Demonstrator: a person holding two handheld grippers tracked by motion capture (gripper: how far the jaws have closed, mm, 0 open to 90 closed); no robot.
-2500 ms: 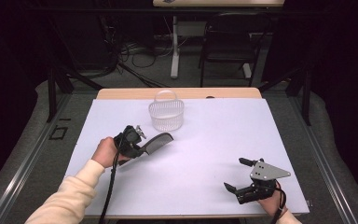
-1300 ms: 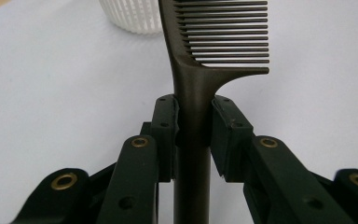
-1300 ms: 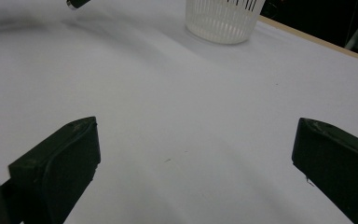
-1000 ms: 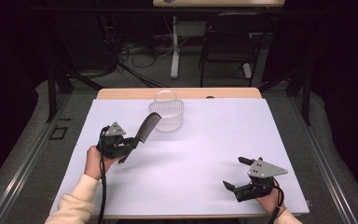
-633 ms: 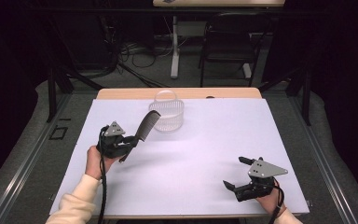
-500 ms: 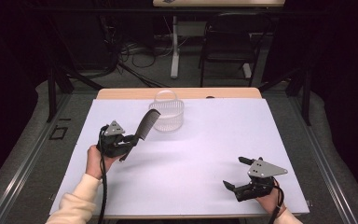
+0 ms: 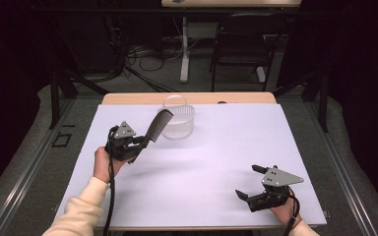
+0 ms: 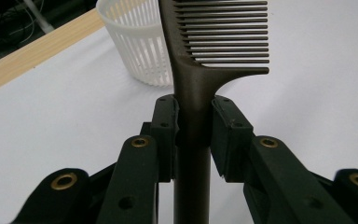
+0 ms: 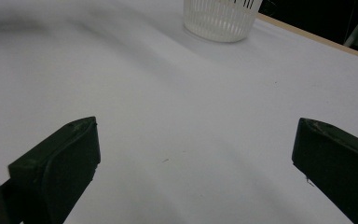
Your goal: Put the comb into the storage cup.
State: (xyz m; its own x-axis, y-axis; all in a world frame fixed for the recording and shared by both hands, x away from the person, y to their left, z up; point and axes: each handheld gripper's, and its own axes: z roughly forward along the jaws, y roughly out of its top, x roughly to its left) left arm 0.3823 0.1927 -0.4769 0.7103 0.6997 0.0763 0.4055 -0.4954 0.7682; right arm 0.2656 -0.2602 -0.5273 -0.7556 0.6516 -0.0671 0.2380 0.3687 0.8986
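A dark brown comb (image 7: 158, 124) (image 8: 200, 56) is clamped by its handle in my left gripper (image 7: 139, 141) (image 8: 193, 130), held above the white table with its toothed end slanting up toward a white slatted basket (image 7: 178, 120) (image 8: 137, 44). The comb's tip is just left of the basket's rim, outside it. My right gripper (image 7: 250, 182) (image 9: 191, 163) rests low near the table's front right, jaws spread wide with only bare tabletop between them. The basket (image 9: 221, 17) shows far off in the right gripper view.
A white sheet (image 7: 216, 152) covers the table, with a wooden edge (image 7: 128, 98) along the far side. A black chair (image 7: 238, 44) and cables on the floor lie beyond the table.
The left gripper lifted the comb off the table and moved left, tilting the comb upward beside the basket. Over the last second it barely shifted. The right gripper stayed put.
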